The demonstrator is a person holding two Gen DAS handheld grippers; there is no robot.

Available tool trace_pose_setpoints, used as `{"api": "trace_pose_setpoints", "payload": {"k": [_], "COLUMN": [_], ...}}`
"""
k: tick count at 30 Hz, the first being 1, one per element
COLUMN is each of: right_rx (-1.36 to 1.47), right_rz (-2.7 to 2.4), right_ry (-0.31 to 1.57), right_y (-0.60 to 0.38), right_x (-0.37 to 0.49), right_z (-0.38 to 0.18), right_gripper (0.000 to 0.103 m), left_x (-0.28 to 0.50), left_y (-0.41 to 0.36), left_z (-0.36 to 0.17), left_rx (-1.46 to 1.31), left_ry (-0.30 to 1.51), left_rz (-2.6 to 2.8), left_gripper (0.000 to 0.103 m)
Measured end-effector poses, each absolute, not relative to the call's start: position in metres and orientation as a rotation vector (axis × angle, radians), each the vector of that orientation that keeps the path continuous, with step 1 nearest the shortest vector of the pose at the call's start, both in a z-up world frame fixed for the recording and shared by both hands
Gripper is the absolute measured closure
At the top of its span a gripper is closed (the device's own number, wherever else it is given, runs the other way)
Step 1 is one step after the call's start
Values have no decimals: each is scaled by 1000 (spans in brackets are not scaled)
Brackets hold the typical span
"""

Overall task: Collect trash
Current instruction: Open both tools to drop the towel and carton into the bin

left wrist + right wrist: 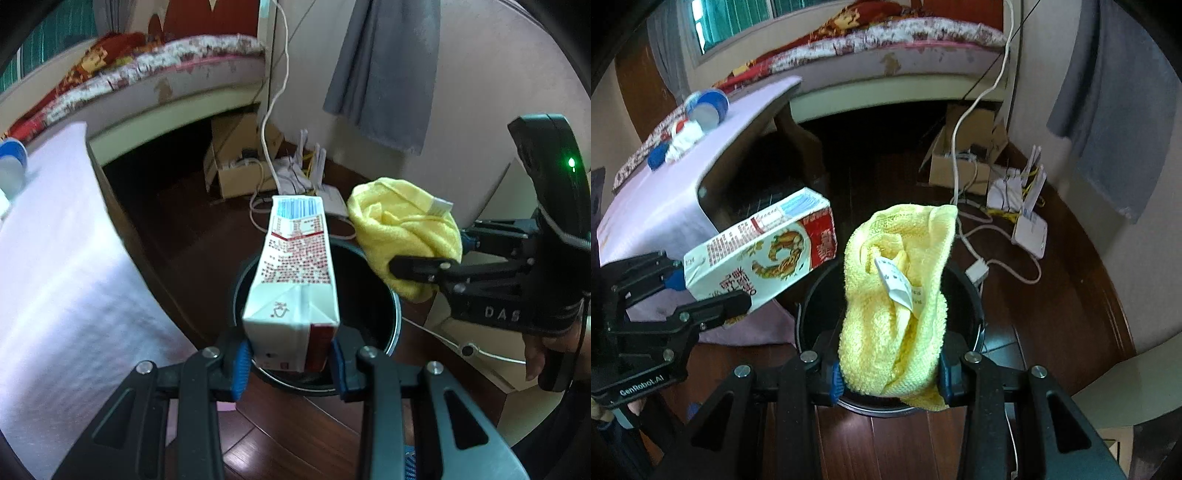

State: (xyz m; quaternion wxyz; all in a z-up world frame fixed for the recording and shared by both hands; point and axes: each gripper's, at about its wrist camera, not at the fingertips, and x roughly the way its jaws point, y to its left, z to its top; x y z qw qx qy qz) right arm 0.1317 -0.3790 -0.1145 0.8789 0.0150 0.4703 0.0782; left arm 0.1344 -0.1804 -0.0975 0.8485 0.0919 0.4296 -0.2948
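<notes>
A white and red drink carton (291, 288) is clamped by its base between the blue pads of my left gripper (290, 360), which is shut on it. It hangs tilted over the open mouth of a black round bin (391, 314) on the wooden floor. My right gripper (890, 373) is shut on a bunched yellow cloth (897, 295) with a white label, held above the same bin (975, 295). In the right wrist view the carton (761, 251) and the left gripper (705, 295) sit at the left. The yellow cloth (402, 232) and right gripper (417, 266) show at the right in the left wrist view.
A low table with a pale cover (676, 192) stands left of the bin, with a blue cup (709, 105) and crumpled white trash (685, 142) on it. A cardboard box (960, 162), white cables and a router (1030, 229) lie on the floor behind. A bed (166, 70) runs along the back.
</notes>
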Motion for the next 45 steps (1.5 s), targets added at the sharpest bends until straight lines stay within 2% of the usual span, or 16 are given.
{"api": "trace_pose_setpoints", "payload": {"k": [8, 10, 11, 12, 13, 14, 15, 20, 28, 45], "right_rx": [-39, -55, -82, -114, -164, -167, -158, -143, -178, -184], "right_rz": [211, 211, 205, 180, 122, 106, 91, 32, 34, 59], "right_ry": [1071, 1106, 1128, 1141, 1140, 1137, 1149, 1158, 1149, 1061], "right_y": [-367, -365, -362, -361, -363, -367, -371, -383, -376, -359], "right_x": [147, 153, 157, 158, 159, 160, 162, 161, 157, 130], "right_z": [-156, -165, -171, -174, -178, -179, -180, -181, -174, -120], "right_gripper": [62, 58, 41, 14, 7, 6, 6, 0, 0, 0], "left_x": [150, 156, 157, 157, 156, 156, 155, 153, 150, 123], "left_y": [-189, -191, -192, -192, -190, -189, -187, -179, -175, -161], "left_z": [-131, -140, -142, -144, -145, -145, -145, -150, -143, -94], "left_rx": [167, 151, 150, 155, 163, 169, 172, 176, 176, 176], "left_ry": [1014, 1056, 1059, 1059, 1050, 1039, 1033, 1031, 1012, 916], "left_rz": [-643, -661, -634, -618, -590, -565, -552, -523, -499, -489], "left_gripper": [66, 64, 56, 46, 24, 11, 7, 6, 6, 6]}}
